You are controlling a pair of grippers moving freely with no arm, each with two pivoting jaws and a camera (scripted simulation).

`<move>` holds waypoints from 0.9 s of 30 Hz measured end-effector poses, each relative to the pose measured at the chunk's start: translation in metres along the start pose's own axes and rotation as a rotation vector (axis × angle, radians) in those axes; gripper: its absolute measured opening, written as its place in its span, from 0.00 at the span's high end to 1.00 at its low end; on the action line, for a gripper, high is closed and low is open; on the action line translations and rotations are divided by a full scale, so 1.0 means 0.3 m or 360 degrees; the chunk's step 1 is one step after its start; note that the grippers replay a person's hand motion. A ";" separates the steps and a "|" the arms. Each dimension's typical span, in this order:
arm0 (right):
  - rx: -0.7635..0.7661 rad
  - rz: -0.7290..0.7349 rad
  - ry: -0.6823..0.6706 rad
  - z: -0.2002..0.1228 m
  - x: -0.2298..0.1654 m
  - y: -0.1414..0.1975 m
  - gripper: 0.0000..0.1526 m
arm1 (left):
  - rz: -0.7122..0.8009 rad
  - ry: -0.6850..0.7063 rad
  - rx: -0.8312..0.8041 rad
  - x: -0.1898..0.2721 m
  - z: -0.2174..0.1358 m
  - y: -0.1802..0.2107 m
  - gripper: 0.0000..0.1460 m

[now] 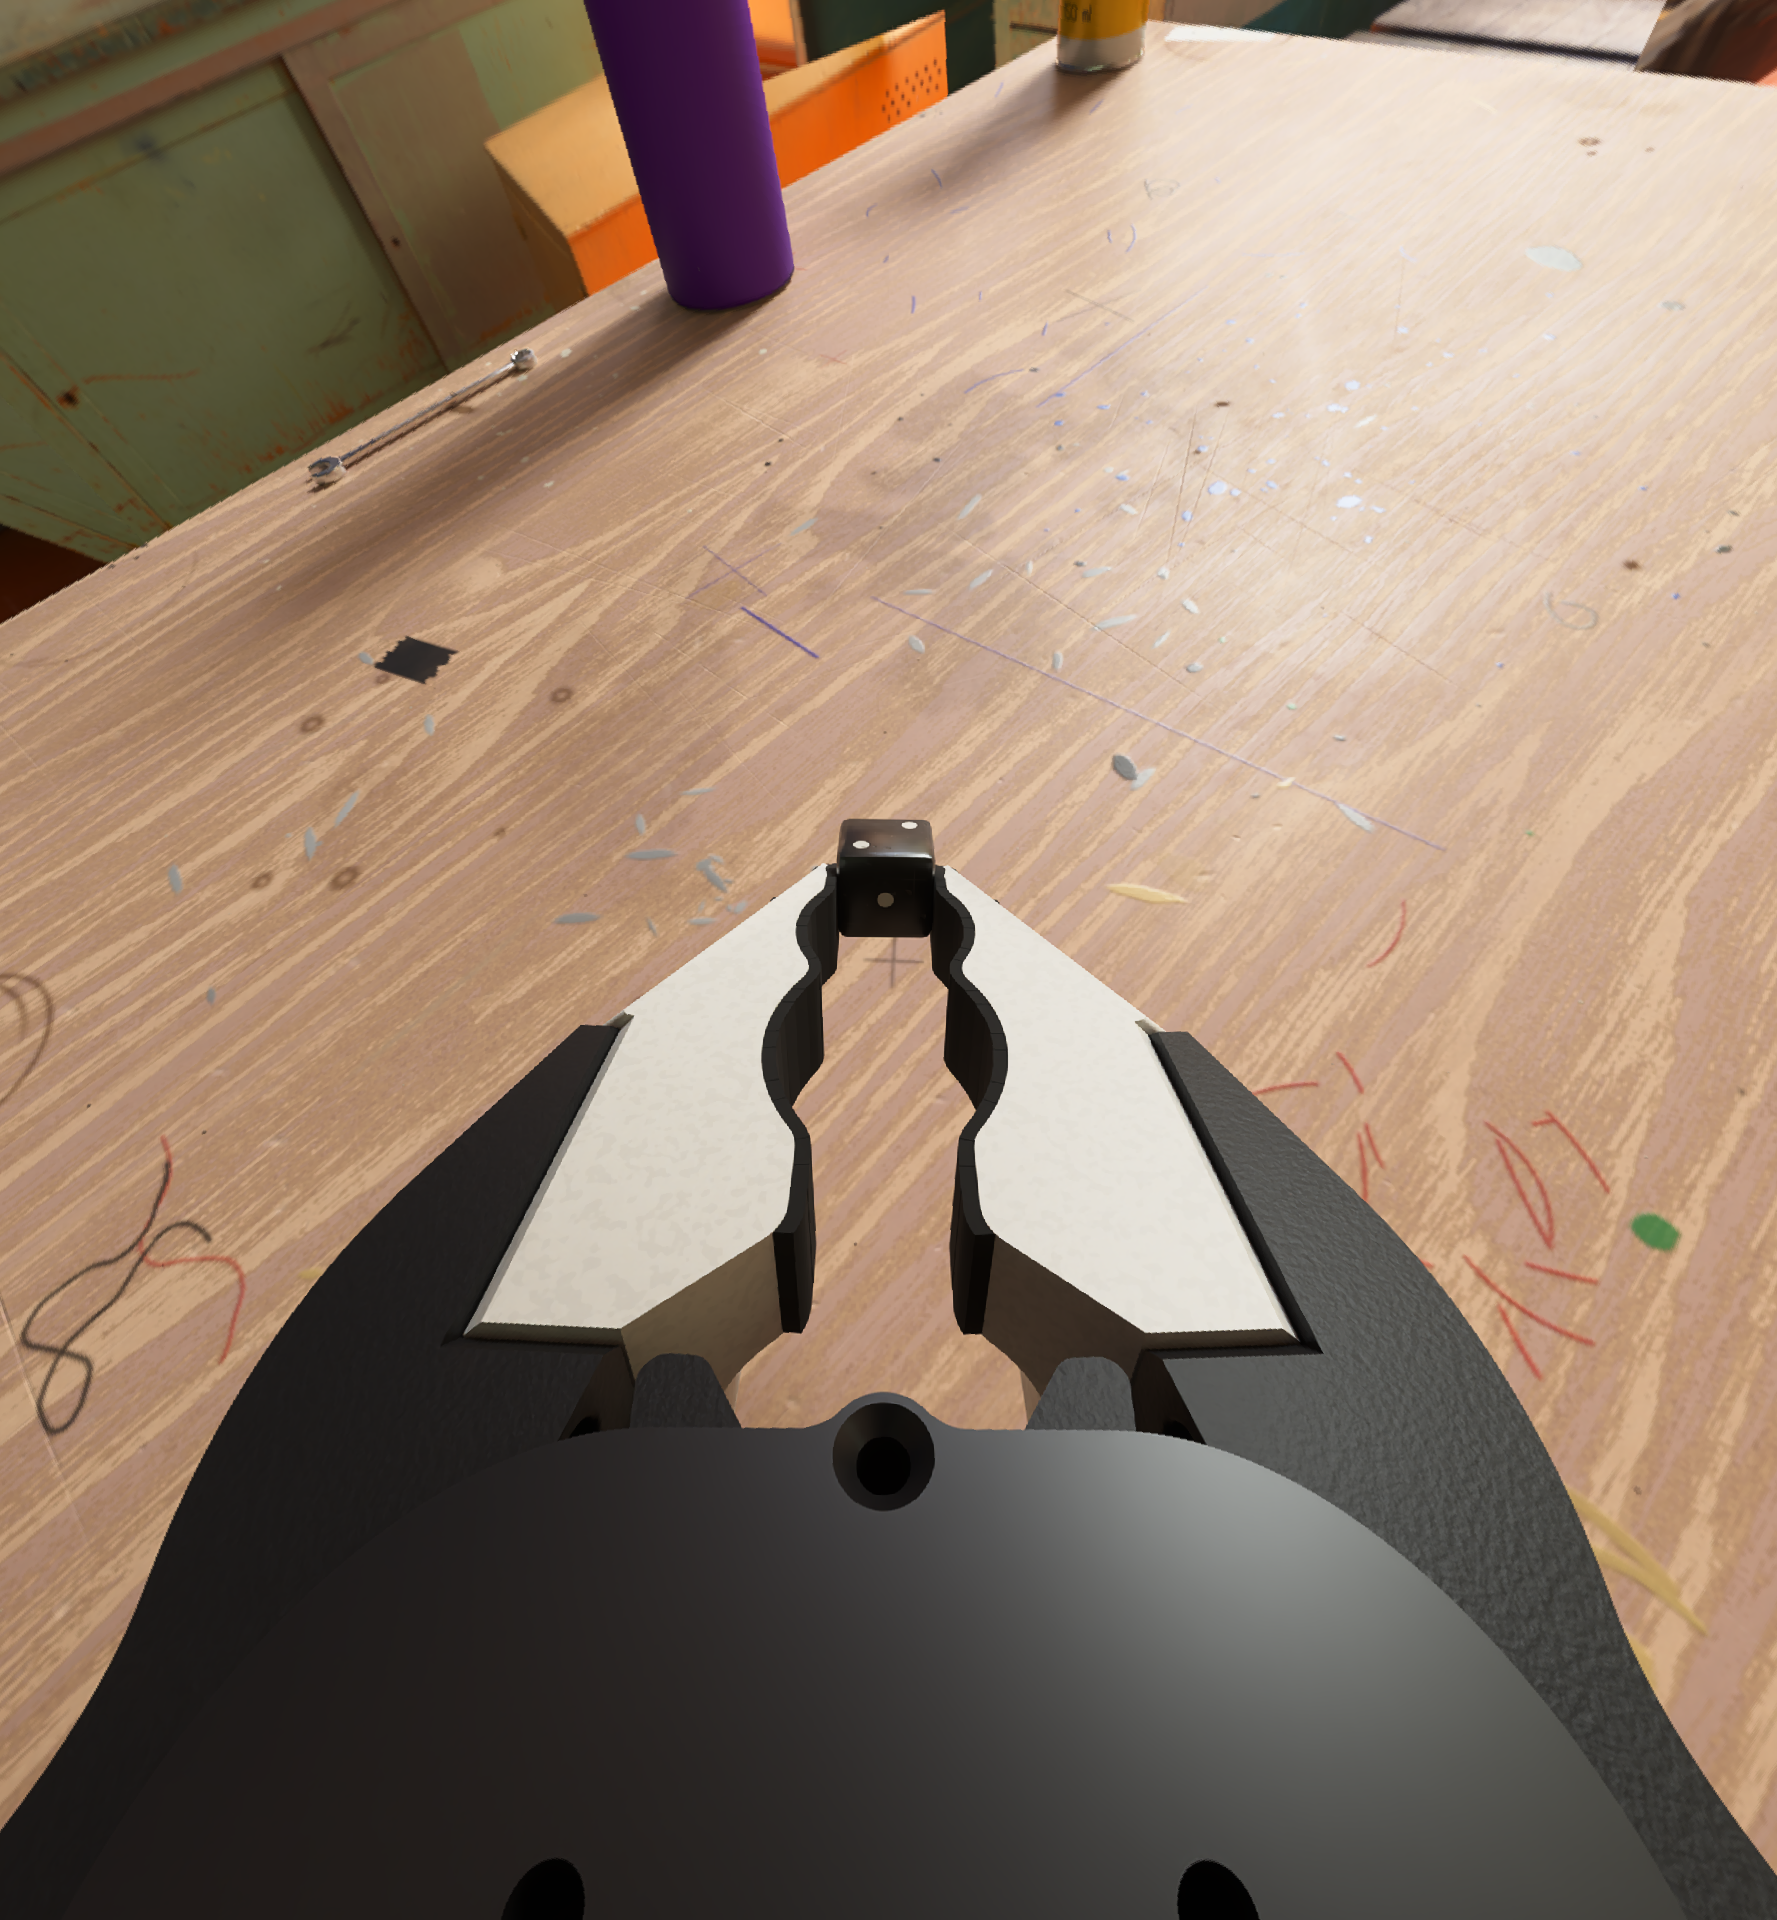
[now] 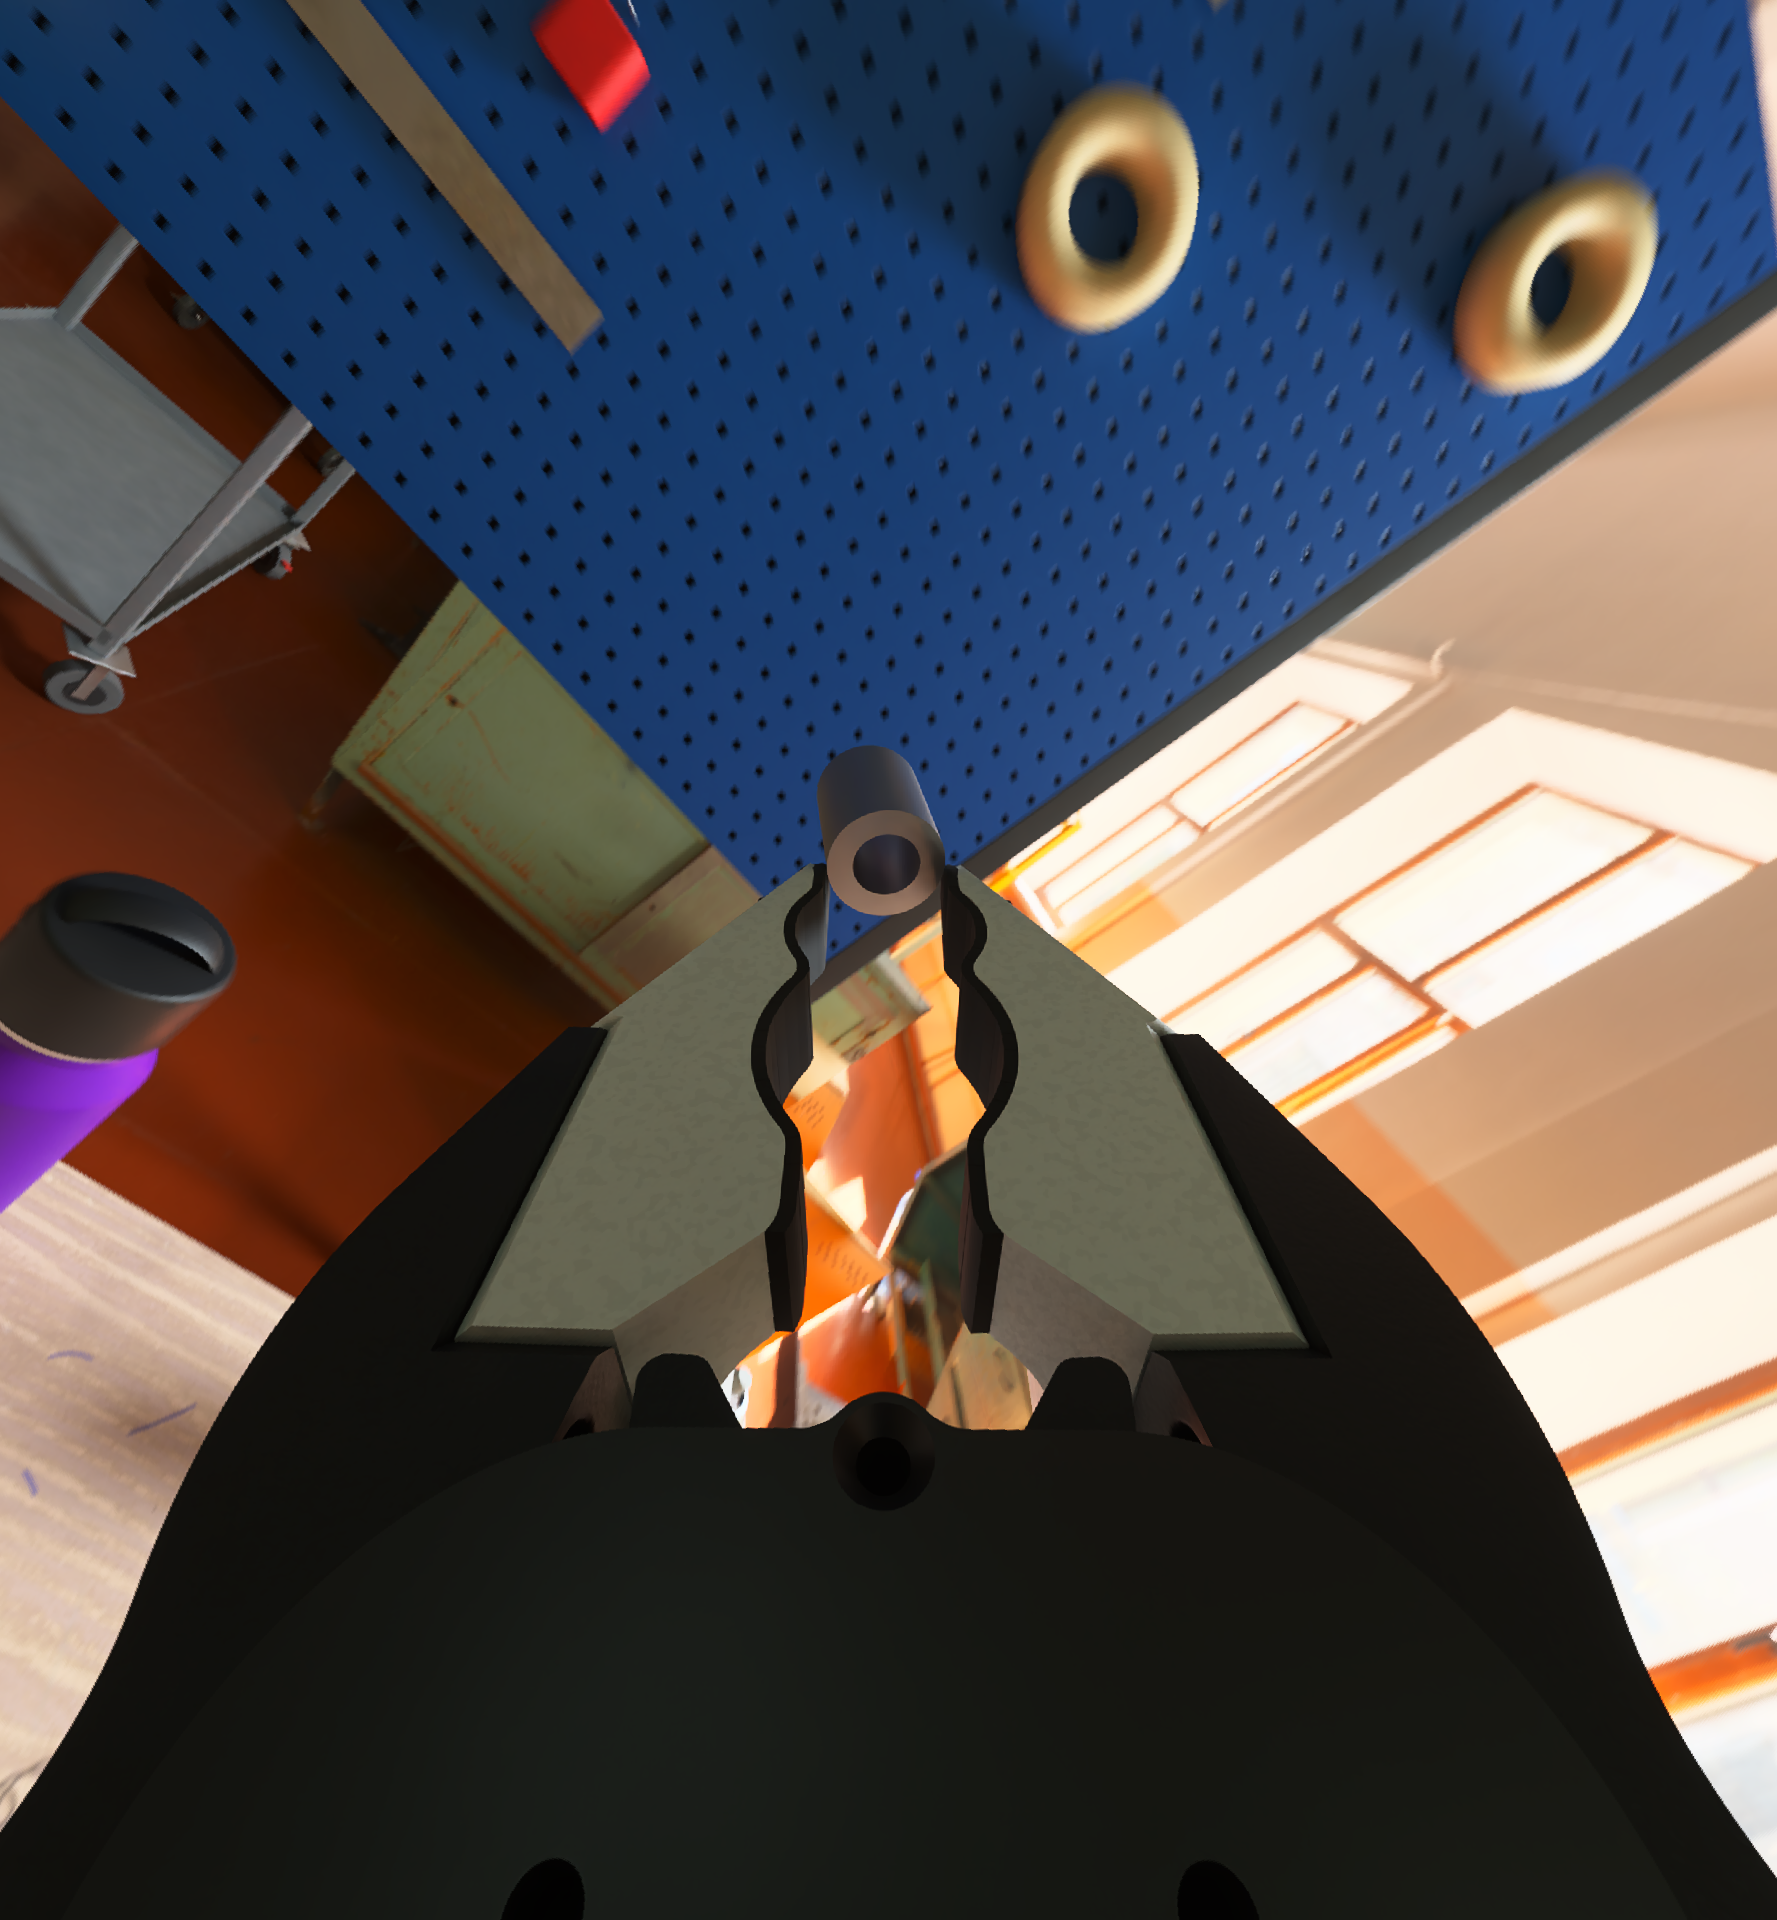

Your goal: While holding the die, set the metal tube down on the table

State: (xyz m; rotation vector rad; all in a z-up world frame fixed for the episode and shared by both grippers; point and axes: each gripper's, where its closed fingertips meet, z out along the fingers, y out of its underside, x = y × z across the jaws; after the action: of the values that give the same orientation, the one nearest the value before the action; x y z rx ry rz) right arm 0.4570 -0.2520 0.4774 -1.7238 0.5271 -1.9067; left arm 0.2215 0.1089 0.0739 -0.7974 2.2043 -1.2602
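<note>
In the left wrist view my left gripper [image 1: 885, 896] is shut on a small dark die [image 1: 885, 875] with white pips, held at the fingertips above the wooden table [image 1: 1279, 727]. In the right wrist view my right gripper [image 2: 884, 891] is shut on a short grey metal tube [image 2: 879, 836], its open end facing the camera. The right gripper is tilted and points away from the table toward a blue pegboard [image 2: 863, 499]; only a corner of the table [image 2: 42, 1455] shows at the lower left.
A purple bottle [image 1: 702, 156] stands at the table's far left edge; its black-capped top shows in the right view [image 2: 42, 1039]. A thin wrench [image 1: 422, 416] lies near that edge. A yellow can [image 1: 1102, 31] stands at the far side. Two gold rings [image 2: 1107, 208] hang on the pegboard.
</note>
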 end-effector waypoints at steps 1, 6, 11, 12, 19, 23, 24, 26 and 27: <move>-0.0045 0.0045 -0.0016 0.011 0.030 0.034 0.86 | 0.0006 0.0002 -0.0010 0.002 0.002 0.002 0.89; -0.0262 0.0203 -0.0121 0.016 0.078 0.221 0.86 | 0.0051 0.0015 -0.0049 0.013 0.014 0.014 0.89; -0.0414 0.0413 -0.0284 -0.006 0.029 0.377 0.86 | 0.0087 0.0013 -0.0087 0.020 0.027 0.029 0.89; -0.0435 0.0437 -0.0301 -0.006 0.013 0.407 0.86 | 0.0088 0.0017 -0.0094 0.022 0.029 0.032 0.89; -0.0732 0.0526 -0.0574 -0.001 -0.266 0.723 0.86 | 0.0113 0.0006 -0.0128 0.025 0.037 0.044 0.89; -0.1150 0.0601 -0.0927 -0.054 -0.536 0.973 0.86 | 0.0131 -0.0005 -0.0147 0.024 0.041 0.053 0.89; -0.1274 0.0559 -0.1000 -0.074 -0.598 1.031 0.86 | 0.0135 -0.0006 -0.0152 0.024 0.042 0.056 0.89; -0.1427 0.0476 -0.1146 -0.107 -0.707 1.104 0.86 | 0.0135 -0.0001 -0.0164 0.026 0.045 0.061 0.89; -0.1497 0.0455 -0.1224 -0.121 -0.750 1.123 0.86 | 0.0134 0.0001 -0.0167 0.026 0.046 0.062 0.89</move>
State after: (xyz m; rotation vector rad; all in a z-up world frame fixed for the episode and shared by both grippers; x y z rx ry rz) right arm 0.4730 -0.3848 0.0933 -2.5390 1.3656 -0.6582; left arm 0.2200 0.1028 0.0502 -0.7352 2.2951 -1.1124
